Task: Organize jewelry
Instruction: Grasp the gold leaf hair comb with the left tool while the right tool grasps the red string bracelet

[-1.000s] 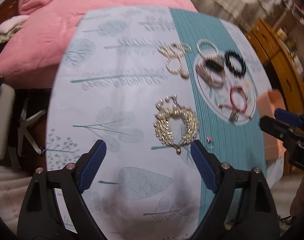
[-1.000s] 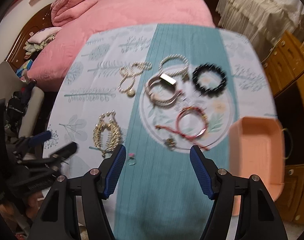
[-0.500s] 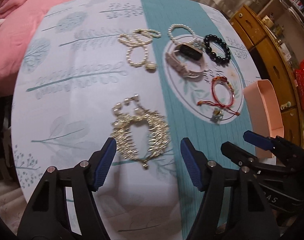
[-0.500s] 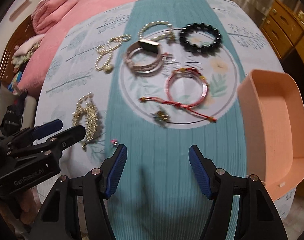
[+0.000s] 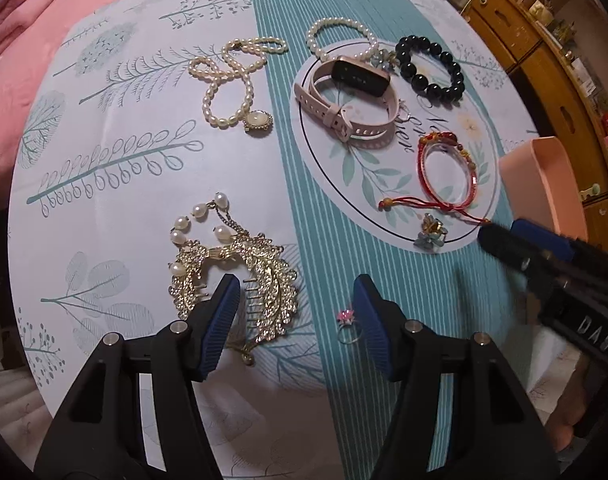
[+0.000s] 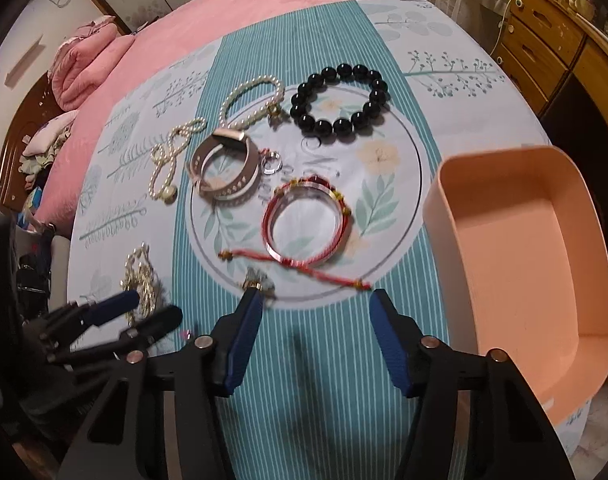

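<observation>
Nearest, the left claw hangs over the worktop with its jaws half apart and closing. Part of the gold hair comb and a small ring with a pink stone lie in the gap between the blue pads, but the pads do not press on either. The ring lies just beside the right pad.

The right claw stands to the right of it, also half apart and closing, with only the striped teal cloth in its gap. A small flower brooch lies at the tip of its left finger; I cannot tell if they touch. The end of the red cord bracelet reaches close to the tip of the other finger.

To the right, at the edge of the worktop, stands a peach tray.

Further out, inside the printed circle, lie the pink smart band and a small silver ring just beside it. To the left of the band, on the white part of the cloth, lies a pearl necklace with a pendant. Beyond these lie a white pearl bracelet and a black bead bracelet, near each other. Behind the worktop is a bed with a pink blanket.
</observation>
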A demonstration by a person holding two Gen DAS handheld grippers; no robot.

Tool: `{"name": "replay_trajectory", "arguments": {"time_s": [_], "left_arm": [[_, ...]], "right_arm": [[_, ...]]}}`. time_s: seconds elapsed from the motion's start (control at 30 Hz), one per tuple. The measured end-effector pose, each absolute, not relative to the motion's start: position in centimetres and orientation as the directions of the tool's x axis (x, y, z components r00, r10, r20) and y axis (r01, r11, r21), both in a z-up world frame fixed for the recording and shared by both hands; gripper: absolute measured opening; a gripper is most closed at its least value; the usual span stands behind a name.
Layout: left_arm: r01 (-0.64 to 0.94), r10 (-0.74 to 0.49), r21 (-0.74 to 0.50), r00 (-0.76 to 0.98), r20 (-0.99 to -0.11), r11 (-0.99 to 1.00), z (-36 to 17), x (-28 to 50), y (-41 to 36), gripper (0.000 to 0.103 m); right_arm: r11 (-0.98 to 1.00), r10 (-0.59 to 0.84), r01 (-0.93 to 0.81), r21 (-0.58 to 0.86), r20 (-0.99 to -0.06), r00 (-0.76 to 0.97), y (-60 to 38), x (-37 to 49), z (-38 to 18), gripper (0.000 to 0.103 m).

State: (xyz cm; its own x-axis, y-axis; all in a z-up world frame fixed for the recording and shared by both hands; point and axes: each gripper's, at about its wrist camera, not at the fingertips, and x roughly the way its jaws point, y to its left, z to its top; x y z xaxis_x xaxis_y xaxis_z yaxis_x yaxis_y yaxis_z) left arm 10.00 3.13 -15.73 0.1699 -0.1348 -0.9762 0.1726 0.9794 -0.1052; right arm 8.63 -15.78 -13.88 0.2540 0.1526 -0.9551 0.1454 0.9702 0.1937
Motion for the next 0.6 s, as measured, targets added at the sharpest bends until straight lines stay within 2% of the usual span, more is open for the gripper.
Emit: {"name": "replay_trajectory", "arguments": {"time_s": [0.23, 0.4, 0.47, 0.57, 0.6], "left_arm": [[0.166, -0.072, -0.044, 0.166, -0.984, 0.985, -16.7, 10.6, 1.9, 0.057], [0.160, -0.040, -0.012, 0.168, -0.985, 0.987, -17.0, 10.7, 0.9, 0.055], [0.149, -0.037, -0.013, 0.164, -0.986, 0.989, -16.9, 10.8, 0.8, 0.052], [0.154, -0.039, -0.012, 0.172, -0.984, 0.988, -16.8, 10.9, 0.5, 0.041], [0.155, -0.040, -0.011, 0.179, -0.983, 0.988, -16.7, 10.8, 0.4, 0.030]], "right_arm": [[0.983, 0.116, 0.108, 0.150, -0.956, 0.269, -15.7, 12.5, -14.5, 0.052], [0.993, 0.088, 0.061, 0.106, -0.967, 0.240, -15.1, 15.3, -16.2, 0.042], [0.997, 0.059, 0.042, 0.070, -0.973, 0.224, -14.8, 16.0, -17.0, 0.040], [1.000, 0.018, -0.003, 0.018, -0.971, 0.240, -14.1, 16.3, -17.2, 0.034], [1.000, 0.001, -0.014, -0.003, -0.969, 0.245, -13.8, 16.4, -17.3, 0.030]]}}
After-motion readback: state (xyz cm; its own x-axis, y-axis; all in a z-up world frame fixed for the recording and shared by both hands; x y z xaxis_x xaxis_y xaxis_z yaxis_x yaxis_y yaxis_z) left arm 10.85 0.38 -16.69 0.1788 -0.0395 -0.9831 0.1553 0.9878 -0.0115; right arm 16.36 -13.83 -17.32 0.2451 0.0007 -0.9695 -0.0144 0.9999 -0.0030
